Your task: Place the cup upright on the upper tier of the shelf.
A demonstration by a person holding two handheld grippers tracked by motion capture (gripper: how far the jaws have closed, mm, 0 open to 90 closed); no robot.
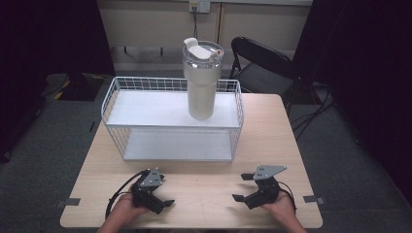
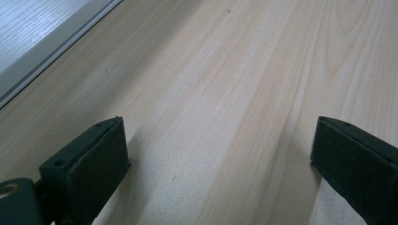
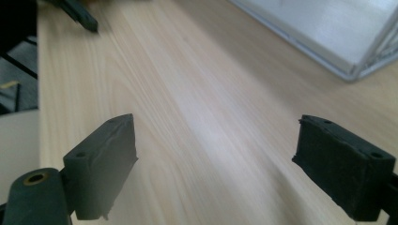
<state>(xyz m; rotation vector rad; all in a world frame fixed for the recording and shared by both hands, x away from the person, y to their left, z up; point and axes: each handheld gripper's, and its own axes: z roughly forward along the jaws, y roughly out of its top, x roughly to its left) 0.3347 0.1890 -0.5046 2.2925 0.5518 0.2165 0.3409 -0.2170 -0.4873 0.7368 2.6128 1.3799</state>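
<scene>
- On the near edge of the pale wooden bench: left gripper and right gripper, jaws spread wide, holding nothing.
- Well beyond both: tall cream lidded tumbler, upright on the white wire shelf rack.

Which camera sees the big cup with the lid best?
The high view. There the cream tumbler stands whole and upright on the top shelf of the white wire rack, its lid on. The left gripper view and right gripper view look along the wooden table and catch just a corner of the rack's bottom shelf.
</scene>
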